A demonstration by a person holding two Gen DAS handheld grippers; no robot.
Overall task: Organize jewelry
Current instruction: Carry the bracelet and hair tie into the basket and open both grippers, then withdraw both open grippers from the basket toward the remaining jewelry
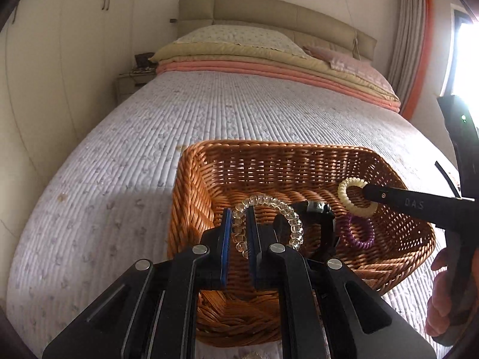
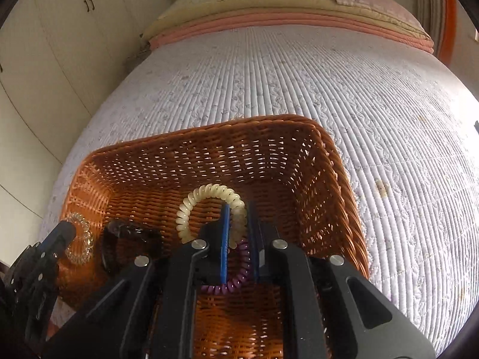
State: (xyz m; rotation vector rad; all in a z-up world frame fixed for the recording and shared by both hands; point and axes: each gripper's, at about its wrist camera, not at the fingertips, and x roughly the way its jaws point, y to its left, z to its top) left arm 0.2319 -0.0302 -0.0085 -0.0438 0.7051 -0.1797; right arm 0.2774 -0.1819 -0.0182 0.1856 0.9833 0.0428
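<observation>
A rectangular woven wicker basket in orange-brown [image 1: 191, 197] is sitting on the bed's pale quilted cover [image 1: 119, 149], near the foot edge of the bed, its long sides running across the mattress. Both tools are reaching down into it.

The left tool [image 1: 239, 233] is clamping a clear spiral coil hair band [image 1: 287, 212] between its blue-padded fingers [image 1: 226, 239], holding the band just above the basket floor by the left wall. In the right wrist view the same clear band [image 2: 80, 239] is showing at the left end of the basket.

The right tool [image 2: 238, 233] is gripping a cream-white spiral coil band [image 2: 194, 206] between its fingers, the loop standing up over the basket floor toward the right side. In the left wrist view this cream band [image 1: 356, 197] is hanging from the tool's black tip.

Lying on the basket floor are two more things: one purple spiral coil band [image 1: 360, 233], directly under the cream one, and one black band-like object [image 2: 128, 239] in the middle of the floor, partly hidden, so I cannot tell exactly what it is.

Counted: three spiral bands, one each of clear, cream and purple, plus one black piece, all inside the one basket. Folded blankets in yellow and pink [image 1: 269, 62] are lying at the head end of the bed.
</observation>
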